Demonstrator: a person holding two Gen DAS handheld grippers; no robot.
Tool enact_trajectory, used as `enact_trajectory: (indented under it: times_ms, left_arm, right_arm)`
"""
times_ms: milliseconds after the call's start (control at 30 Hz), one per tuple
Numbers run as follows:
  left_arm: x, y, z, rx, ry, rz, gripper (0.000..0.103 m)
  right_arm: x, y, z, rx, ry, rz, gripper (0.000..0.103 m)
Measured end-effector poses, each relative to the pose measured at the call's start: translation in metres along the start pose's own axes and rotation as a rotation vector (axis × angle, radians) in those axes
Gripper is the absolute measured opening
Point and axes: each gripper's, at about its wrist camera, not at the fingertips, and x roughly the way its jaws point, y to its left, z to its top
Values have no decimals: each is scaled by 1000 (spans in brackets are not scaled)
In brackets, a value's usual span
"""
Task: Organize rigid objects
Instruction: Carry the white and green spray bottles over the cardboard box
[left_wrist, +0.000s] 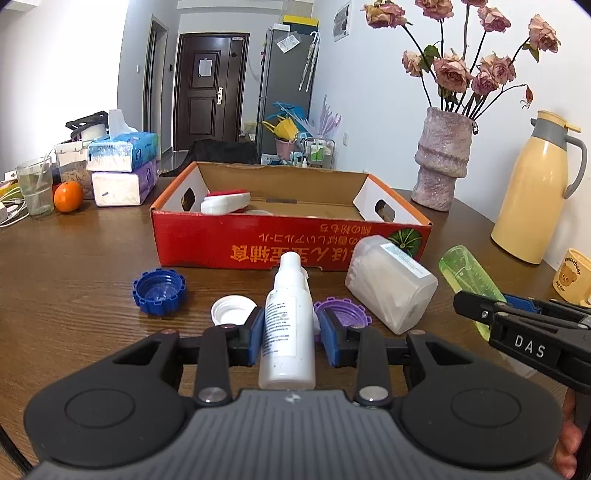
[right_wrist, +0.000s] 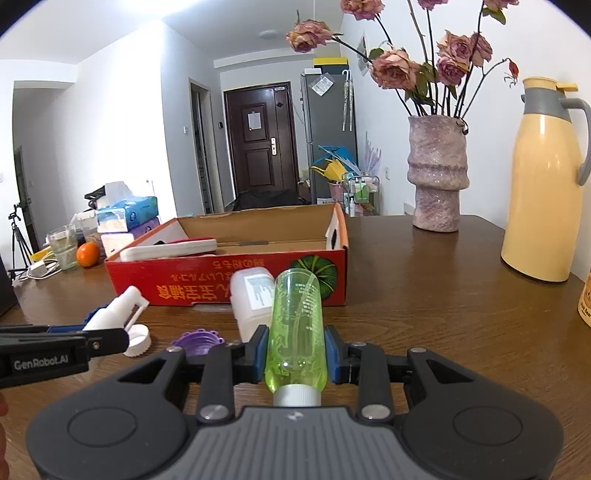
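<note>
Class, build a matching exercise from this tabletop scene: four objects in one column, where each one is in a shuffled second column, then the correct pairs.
Objects
1. white spray bottle
2. green bottle
3. blue cap
4. red and white item

Places
A. inside the red box
B. gripped by the right gripper
C. lying on the table
D. gripped by the left gripper

Pairs: 1-D, 2-B, 3-C, 4-A

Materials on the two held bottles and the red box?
White spray bottle: opaque plastic, smooth with a slight sheen, probably.
Green bottle: clear tinted plastic, likely; the table shows through it, glossy, white ribbed cap.
Red box: cardboard; brown raw inside, printed outer face, folded flaps with cut handle holes.
</note>
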Motion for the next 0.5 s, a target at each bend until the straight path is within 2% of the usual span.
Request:
enact_trajectory:
  times_ms: [500]
  left_arm:
    - [-22,9,23,-12,-67,-7,34]
  right_arm:
    - [-12,31,18,-23,-35,38,30]
